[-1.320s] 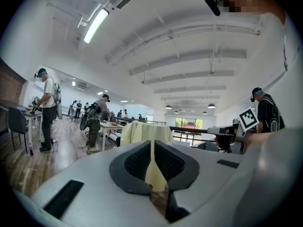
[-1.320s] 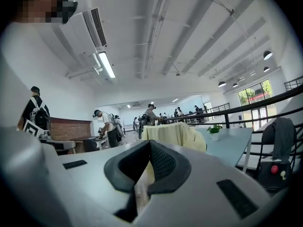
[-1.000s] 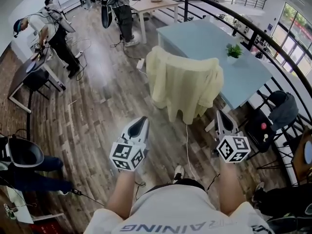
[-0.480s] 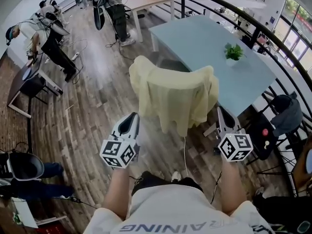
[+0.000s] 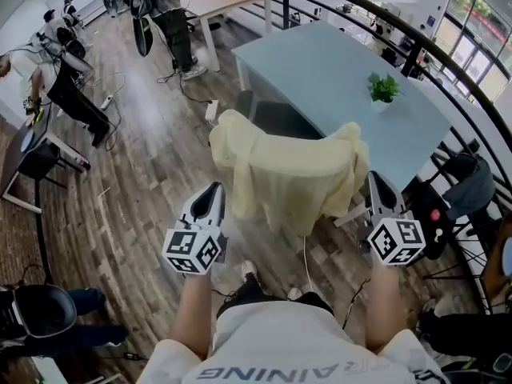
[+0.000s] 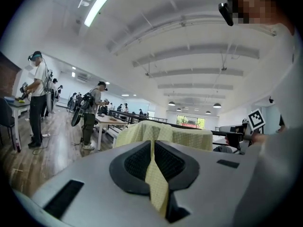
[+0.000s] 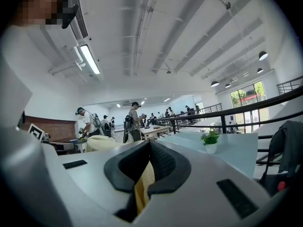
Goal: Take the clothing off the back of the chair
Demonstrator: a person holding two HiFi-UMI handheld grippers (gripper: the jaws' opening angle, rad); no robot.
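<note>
A pale yellow garment (image 5: 288,174) hangs over the back of a dark chair (image 5: 276,118) in the middle of the head view. My left gripper (image 5: 213,189) is just off its lower left edge and my right gripper (image 5: 374,178) just off its lower right corner, neither touching it. Both are shut, and a thin yellow strip shows in the seam between each pair of jaws. In the left gripper view the garment (image 6: 184,135) is straight ahead beyond the left gripper (image 6: 152,142). In the right gripper view the garment (image 7: 100,143) lies left of the right gripper (image 7: 148,143).
A light blue table (image 5: 336,70) with a small potted plant (image 5: 383,88) stands behind the chair. A black railing (image 5: 448,70) curves along the right, with a bag-draped chair (image 5: 468,178) beside it. A white cable (image 5: 306,254) runs on the wood floor. People stand at desks far left.
Both grippers have moved forward toward the chair, from below the garment to either side of its lower edge. Their jaws have stayed shut.
</note>
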